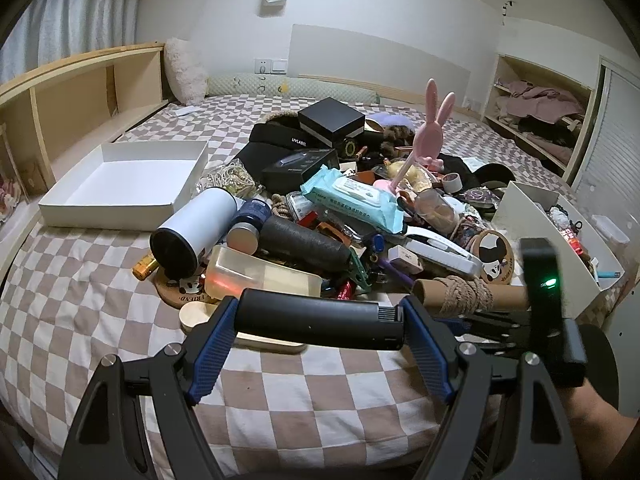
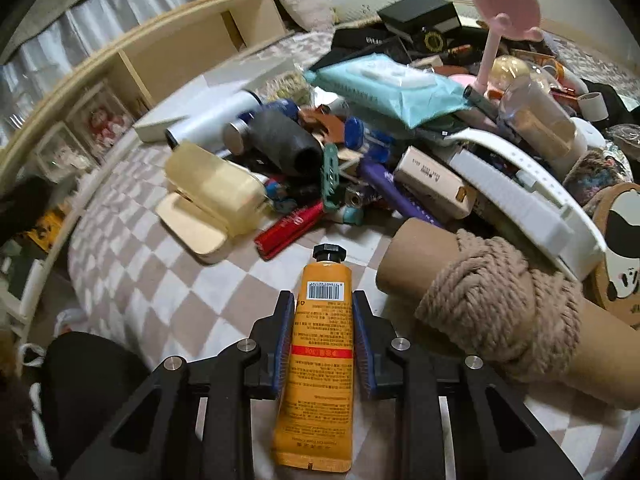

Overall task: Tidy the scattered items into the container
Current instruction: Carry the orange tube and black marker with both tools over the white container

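My left gripper [image 1: 318, 320] is shut on a black cylindrical tube [image 1: 320, 318], held crosswise above the checkered bed. My right gripper [image 2: 323, 304] is shut on an orange tube [image 2: 320, 360] with a black cap, held just above the bedcover. A pile of scattered items [image 1: 340, 208] covers the middle of the bed. An empty white tray box [image 1: 128, 184] lies at the left of the pile. A white bin [image 1: 560, 240] with small items in it stands at the right. The right gripper body [image 1: 540, 280] shows in the left wrist view.
A cardboard roll wound with rope [image 2: 492, 304] lies right of my right gripper. A yellowish clear case [image 2: 216, 188], a white flask [image 1: 192, 228], a wipes pack [image 1: 356, 200] and a pink rabbit stand [image 1: 432, 128] sit in the pile. Wooden shelves [image 1: 80, 96] border the bed's left.
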`<state>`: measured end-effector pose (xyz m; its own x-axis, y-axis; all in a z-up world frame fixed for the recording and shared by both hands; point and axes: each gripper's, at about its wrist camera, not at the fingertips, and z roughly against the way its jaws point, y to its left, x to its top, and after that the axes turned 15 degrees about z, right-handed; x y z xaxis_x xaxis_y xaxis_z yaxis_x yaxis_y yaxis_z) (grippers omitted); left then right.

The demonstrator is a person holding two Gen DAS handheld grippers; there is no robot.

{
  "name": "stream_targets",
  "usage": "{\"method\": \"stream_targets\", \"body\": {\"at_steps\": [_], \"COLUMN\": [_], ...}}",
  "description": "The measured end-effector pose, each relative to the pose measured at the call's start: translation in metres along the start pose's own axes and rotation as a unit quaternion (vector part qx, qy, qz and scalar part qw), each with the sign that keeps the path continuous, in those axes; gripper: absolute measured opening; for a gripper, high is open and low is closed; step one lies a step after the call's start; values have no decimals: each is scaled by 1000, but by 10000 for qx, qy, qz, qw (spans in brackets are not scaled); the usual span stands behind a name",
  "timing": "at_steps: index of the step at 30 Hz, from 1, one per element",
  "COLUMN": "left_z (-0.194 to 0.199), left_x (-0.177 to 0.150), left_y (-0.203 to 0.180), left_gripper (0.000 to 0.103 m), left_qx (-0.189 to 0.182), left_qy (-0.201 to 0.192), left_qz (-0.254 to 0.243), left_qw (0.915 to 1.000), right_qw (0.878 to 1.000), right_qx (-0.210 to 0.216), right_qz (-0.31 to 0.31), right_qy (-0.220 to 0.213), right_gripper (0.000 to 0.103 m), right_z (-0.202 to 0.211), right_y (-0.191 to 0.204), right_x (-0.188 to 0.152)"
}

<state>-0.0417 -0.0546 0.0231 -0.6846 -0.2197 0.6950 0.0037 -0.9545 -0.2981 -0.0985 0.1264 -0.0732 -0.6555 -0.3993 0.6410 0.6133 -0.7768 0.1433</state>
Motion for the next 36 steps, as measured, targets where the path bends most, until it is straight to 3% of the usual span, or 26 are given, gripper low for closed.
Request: {"method": "stream_targets", "body": {"at_steps": [10, 23, 36], "left_z": [6, 11, -4], "left_x": [5, 14, 20], "left_y": [-19, -60, -127], "left_gripper": [81, 81, 81], "left_qx": [-152, -494, -901], "left_qy": [-108, -233, -200], "left_qz": [-44, -86, -313], "left_qw": [9998, 9985, 9952], "right_qw": [9978, 9873, 9768], "right_qx": [102, -584, -1238], "right_qz": [214, 590, 190], "right_qy": [-612, -1353, -1737], "right_gripper": [29, 29, 29], "right_z": [65, 167, 240], "right_y": [7, -6, -68], "right_x": [19, 27, 3]}}
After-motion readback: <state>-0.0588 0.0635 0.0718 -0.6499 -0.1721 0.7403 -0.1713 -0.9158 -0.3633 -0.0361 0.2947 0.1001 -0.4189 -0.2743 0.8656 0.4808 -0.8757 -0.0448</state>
